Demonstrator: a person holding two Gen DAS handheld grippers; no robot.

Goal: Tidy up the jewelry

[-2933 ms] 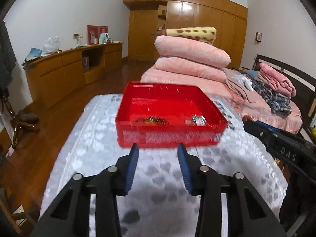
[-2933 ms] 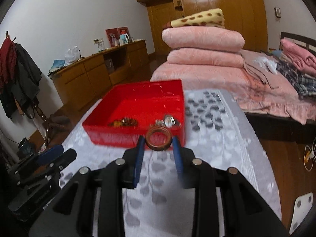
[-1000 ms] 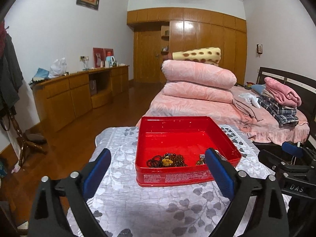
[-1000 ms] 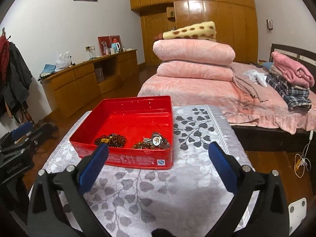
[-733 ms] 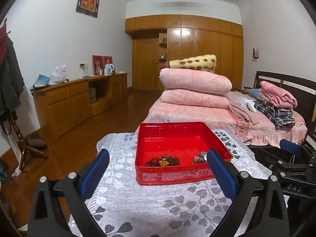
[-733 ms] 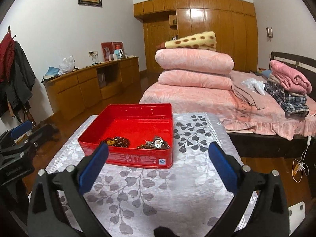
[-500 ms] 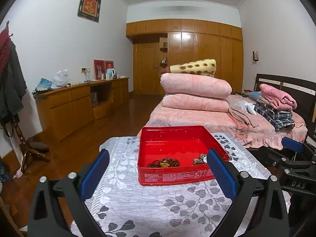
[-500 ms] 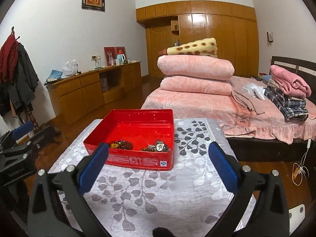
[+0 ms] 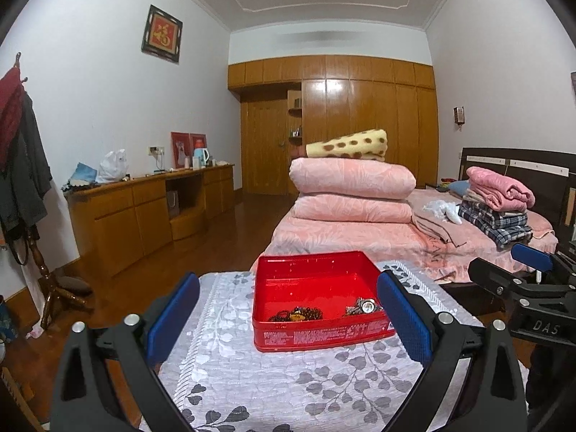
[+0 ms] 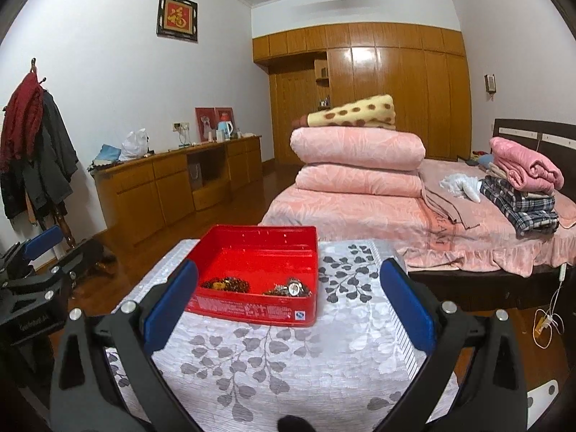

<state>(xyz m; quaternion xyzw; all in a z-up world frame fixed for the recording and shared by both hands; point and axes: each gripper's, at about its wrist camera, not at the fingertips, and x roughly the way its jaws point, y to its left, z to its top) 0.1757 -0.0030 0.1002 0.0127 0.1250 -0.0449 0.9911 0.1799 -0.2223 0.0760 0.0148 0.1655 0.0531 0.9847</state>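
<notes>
Above the near table edge, the left gripper [image 9: 288, 318] and right gripper [image 10: 288, 300] gape wide, empty. At twelve o'clock sits the red tin [image 9: 316, 336] holding jewelry [image 9: 298, 314]; a careless reach could shove it.

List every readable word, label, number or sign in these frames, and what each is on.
"DAS": on the right gripper body, seen from the left wrist view.
"福": framed wall picture.
Left gripper body label: too blurred to read.
Red tin front wall: small white print, illegible.
Bedspread lettering: unreadable.
</notes>
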